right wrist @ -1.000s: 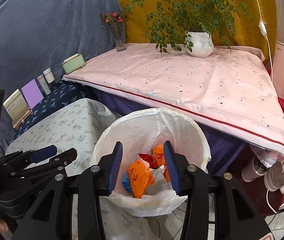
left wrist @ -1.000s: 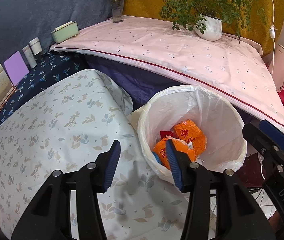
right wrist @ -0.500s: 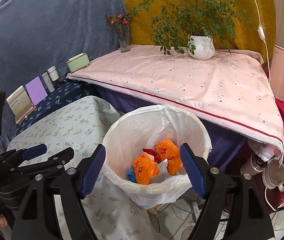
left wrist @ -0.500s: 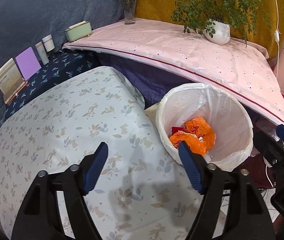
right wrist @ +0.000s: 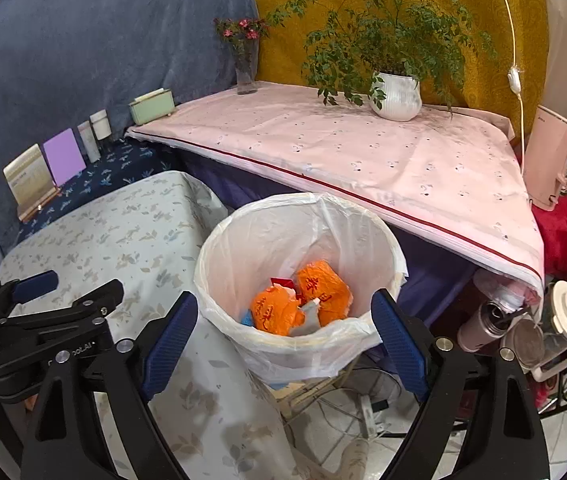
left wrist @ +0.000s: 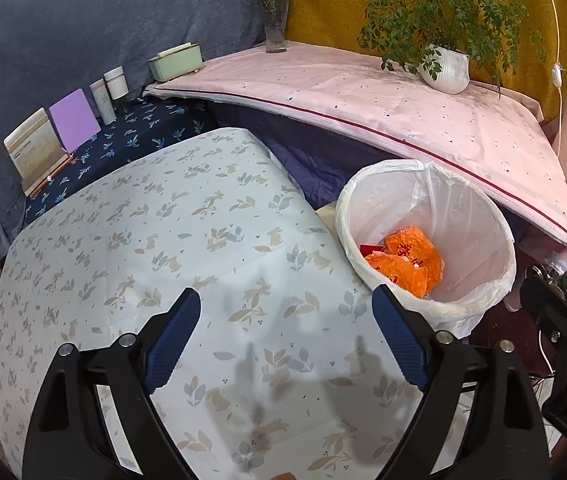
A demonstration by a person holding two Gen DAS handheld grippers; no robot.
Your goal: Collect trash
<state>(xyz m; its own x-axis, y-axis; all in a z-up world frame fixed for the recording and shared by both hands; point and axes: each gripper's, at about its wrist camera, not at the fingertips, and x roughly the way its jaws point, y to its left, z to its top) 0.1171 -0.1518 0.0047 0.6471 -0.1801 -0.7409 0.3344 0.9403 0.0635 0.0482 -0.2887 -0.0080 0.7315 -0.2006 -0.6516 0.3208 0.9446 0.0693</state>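
A white-lined trash bin (left wrist: 499, 236) (right wrist: 243, 248) stands between the leaf-print table and the pink-covered table. Inside lie crumpled orange wrappers (left wrist: 407, 260) (right wrist: 299, 300) with red and grey scraps. My left gripper (left wrist: 285, 334) is open and empty above the leaf-print cloth (left wrist: 143, 248), left of the bin. My right gripper (right wrist: 283, 334) is open and empty, held above the bin's near rim. The left gripper also shows at the left edge of the right wrist view (right wrist: 55, 300).
The pink-covered table (right wrist: 363, 152) carries a potted plant (right wrist: 397, 96), a flower vase (right wrist: 245, 68) and a green box (right wrist: 151, 106). Cards and jars (left wrist: 71, 120) stand on the dark blue cloth. A kettle, bottles and cables (right wrist: 523, 328) crowd the floor at right.
Both grippers opened wide from a narrower gap and drew back from the bin. The left one moved left over the leaf-print table. The orange wrappers now lie loose in the bin.
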